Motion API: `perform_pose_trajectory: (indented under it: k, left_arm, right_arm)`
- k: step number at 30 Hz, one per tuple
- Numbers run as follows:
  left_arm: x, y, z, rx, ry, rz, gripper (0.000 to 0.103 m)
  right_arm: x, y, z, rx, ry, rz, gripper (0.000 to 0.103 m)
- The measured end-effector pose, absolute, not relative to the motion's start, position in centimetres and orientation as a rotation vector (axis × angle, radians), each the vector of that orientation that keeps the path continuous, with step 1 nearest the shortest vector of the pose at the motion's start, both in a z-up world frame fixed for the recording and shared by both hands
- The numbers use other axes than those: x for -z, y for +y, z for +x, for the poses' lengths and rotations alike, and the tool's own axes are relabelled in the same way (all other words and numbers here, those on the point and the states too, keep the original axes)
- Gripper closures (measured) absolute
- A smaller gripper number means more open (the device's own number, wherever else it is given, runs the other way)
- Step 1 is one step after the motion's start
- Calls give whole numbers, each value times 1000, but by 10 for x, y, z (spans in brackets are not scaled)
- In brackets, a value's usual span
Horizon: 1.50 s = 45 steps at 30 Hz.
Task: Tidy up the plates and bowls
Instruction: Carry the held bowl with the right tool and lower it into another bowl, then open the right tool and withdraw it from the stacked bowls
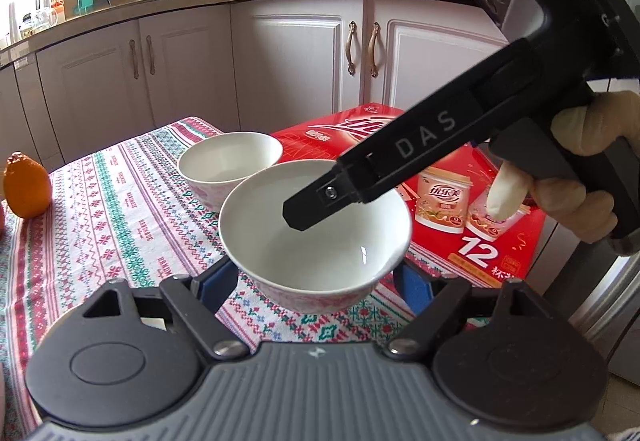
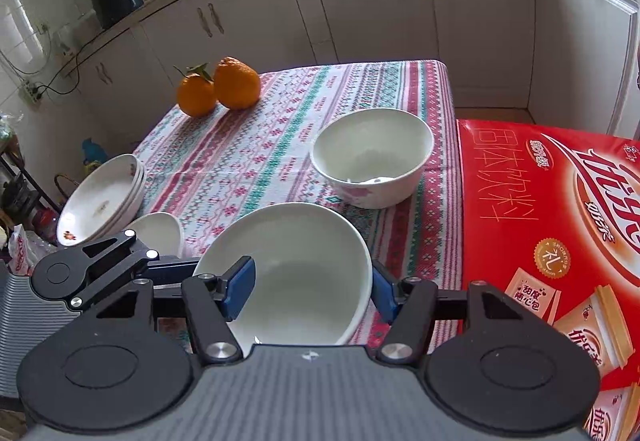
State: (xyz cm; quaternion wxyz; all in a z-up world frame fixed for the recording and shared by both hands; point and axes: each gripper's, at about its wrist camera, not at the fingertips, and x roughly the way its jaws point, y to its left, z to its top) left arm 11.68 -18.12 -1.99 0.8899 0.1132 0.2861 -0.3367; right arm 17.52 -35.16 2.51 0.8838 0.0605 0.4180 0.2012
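Bowl, smooth glossy white ceramic, sits clamped between the left gripper blue pads, while the right gripper grips its rim.

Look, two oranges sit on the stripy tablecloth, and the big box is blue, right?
Not quite. The big box is red, not blue, as the right wrist view shows. The two oranges do sit on the stripy tablecloth.

Three bowls, two oranges
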Motion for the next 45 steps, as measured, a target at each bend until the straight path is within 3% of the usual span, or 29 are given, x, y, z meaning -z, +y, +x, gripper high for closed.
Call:
perform_pose_trajectory:
  k: [16,45]
  left_arm:
    - [-13,-121,85,602,552,184,19]
    - [6,-46,99,479,580,112,19]
  right_arm:
    - [-51,-285,159,-532,832,66,35]
    - [-25,-193,198,-622,899,5,35]
